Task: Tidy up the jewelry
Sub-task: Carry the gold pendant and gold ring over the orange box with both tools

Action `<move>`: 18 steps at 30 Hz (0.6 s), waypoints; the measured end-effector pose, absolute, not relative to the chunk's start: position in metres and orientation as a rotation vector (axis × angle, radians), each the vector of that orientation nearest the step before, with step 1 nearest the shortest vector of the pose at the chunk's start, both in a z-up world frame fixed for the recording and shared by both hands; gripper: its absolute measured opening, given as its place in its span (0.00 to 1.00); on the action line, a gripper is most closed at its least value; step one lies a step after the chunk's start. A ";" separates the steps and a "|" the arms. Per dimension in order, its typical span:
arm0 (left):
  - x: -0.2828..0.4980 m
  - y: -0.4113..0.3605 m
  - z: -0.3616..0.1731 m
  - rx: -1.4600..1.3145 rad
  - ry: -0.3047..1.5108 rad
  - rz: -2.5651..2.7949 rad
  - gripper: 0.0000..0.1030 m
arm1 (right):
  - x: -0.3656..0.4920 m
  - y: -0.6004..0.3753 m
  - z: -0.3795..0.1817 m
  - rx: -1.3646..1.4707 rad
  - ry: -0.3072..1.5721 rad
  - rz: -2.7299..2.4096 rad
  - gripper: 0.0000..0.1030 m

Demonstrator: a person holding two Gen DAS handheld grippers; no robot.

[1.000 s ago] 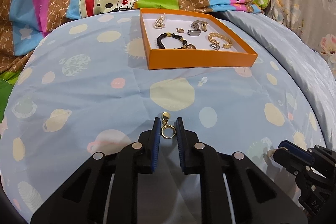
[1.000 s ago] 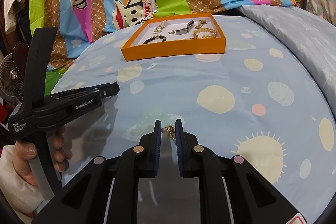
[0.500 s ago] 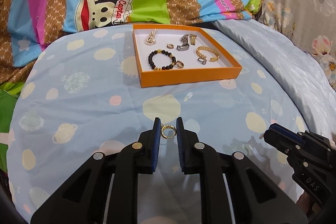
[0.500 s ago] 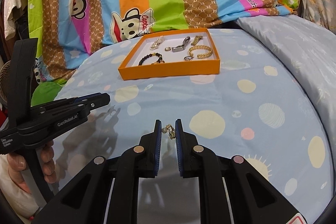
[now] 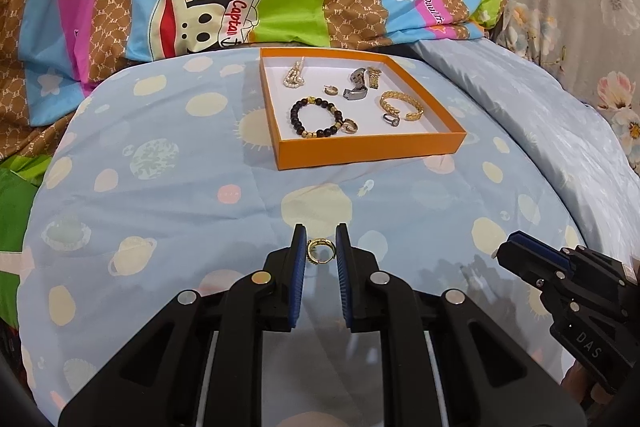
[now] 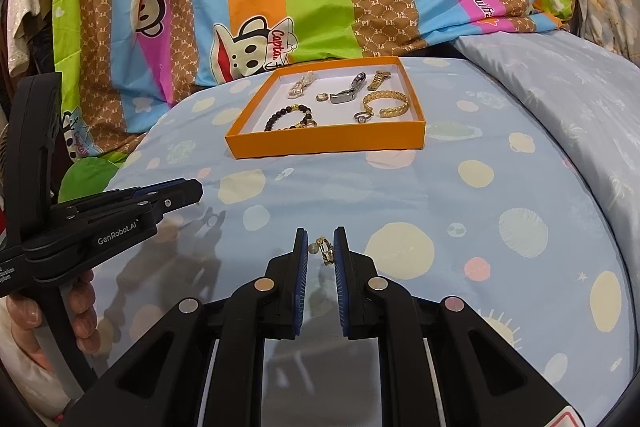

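The left gripper [image 5: 320, 251] pinches a gold ring [image 5: 320, 251]; the right gripper [image 6: 321, 251] clamps a pearl earring [image 6: 323, 249] — both above the blue bedspread [image 5: 200, 195]. The orange tray [image 5: 372, 149] of jewelry lies well ahead.

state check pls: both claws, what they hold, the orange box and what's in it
left claw: shut on gold ring, held above the bedsheet
right claw: shut on pearl earring
orange box: open, no lid visible, resting on the bedsheet
black bead bracelet: lying flat in the box
gold bangle: lying in the box
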State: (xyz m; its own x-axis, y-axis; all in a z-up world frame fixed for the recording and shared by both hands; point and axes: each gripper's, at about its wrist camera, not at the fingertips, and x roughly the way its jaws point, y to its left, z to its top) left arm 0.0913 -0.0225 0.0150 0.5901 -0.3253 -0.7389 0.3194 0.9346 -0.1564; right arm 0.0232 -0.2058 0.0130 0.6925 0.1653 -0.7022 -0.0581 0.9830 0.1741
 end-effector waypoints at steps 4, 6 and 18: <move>0.091 -0.018 0.011 -0.017 0.873 -0.365 0.14 | 0.023 -0.208 0.011 0.148 0.798 0.119 0.11; 0.091 -0.015 0.009 -0.024 0.876 -0.359 0.14 | 0.022 -0.209 0.011 0.150 0.798 0.116 0.11; 0.095 -0.004 0.015 -0.052 0.864 -0.338 0.14 | 0.028 -0.216 0.014 0.161 0.785 0.101 0.11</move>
